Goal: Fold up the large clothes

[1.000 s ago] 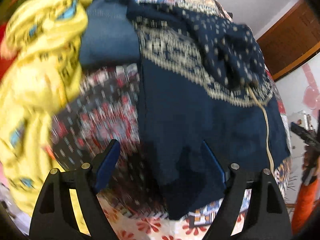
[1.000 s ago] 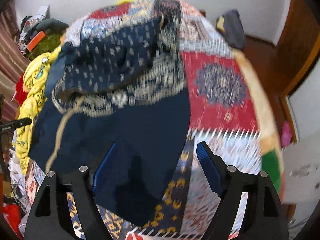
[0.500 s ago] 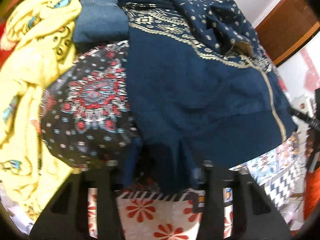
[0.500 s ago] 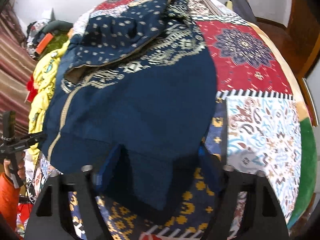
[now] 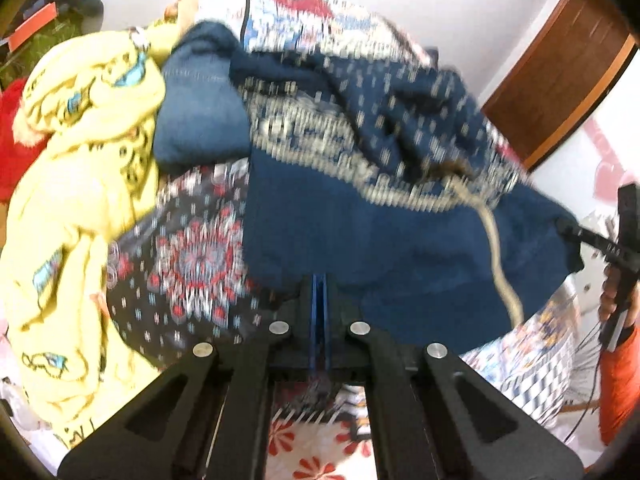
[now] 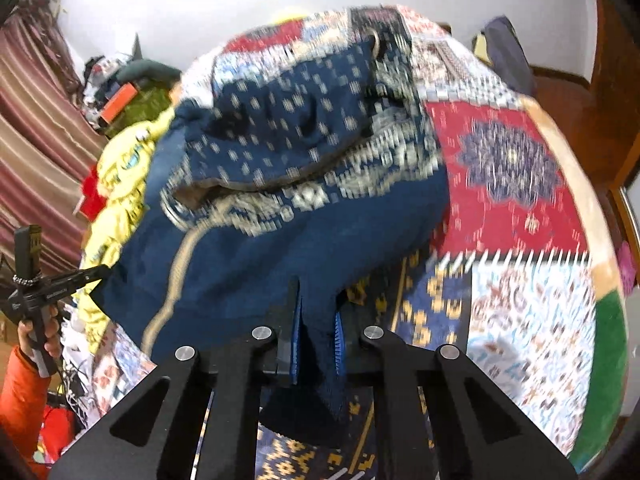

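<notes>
The left gripper (image 5: 319,284) has just been closing, and its blue pads now meet at the near hem of the navy sweater (image 5: 400,240). So little cloth shows between them that I cannot tell how much it actually grips. To its left lies a yellow garment (image 5: 80,200), with a dark flowered cloth (image 5: 188,264) just ahead on that side, touching the sweater's edge.

The right gripper (image 6: 316,340) has also just been closing; its jaws pinch a thick fold of the same hem, and a flap hangs below them. The sweater spreads ahead of both grippers over the patchwork quilt (image 6: 520,300), its patterned hood bunched at the far end.

The risks, as I judge them: the left gripper's thin bite could slip when the hem lifts, leaving the fold lopsided. The flowered cloth could be dragged along. The hood may crumple under the fold.
</notes>
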`<move>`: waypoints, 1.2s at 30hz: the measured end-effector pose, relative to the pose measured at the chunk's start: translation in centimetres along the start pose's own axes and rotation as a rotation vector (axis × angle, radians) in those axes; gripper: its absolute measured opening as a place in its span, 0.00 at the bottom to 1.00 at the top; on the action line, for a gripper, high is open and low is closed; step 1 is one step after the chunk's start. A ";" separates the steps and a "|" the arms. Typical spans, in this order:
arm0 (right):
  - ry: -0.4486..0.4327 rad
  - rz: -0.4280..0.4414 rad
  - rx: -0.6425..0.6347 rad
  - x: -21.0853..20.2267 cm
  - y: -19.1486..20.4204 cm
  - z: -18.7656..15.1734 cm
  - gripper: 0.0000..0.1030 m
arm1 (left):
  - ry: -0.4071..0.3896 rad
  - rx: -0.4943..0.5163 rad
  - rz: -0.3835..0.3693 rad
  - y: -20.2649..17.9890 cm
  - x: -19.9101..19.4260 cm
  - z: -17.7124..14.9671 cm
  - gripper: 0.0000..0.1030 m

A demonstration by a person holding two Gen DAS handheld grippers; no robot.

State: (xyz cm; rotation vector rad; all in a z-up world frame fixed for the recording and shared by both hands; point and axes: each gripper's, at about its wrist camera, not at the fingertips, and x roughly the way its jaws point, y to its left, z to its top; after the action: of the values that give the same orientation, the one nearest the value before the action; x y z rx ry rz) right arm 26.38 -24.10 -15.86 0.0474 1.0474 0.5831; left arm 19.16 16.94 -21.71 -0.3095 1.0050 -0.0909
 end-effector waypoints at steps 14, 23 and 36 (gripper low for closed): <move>-0.212 0.007 -0.015 -2.2 0.6 13.3 0.07 | -0.292 0.072 0.036 -3.3 -3.4 16.8 0.00; -0.201 -0.076 0.017 4.5 -1.4 22.5 0.07 | -0.331 0.030 0.146 -1.8 2.9 26.3 0.00; -0.014 -0.077 0.199 15.1 -9.4 24.0 0.09 | -0.131 -0.098 0.347 6.6 18.4 28.9 0.00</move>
State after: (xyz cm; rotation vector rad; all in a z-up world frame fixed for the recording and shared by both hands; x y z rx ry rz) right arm 55.73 -19.25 -18.55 0.1846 1.0863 0.4071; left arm 52.89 25.37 -24.37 -0.2231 0.9211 0.2904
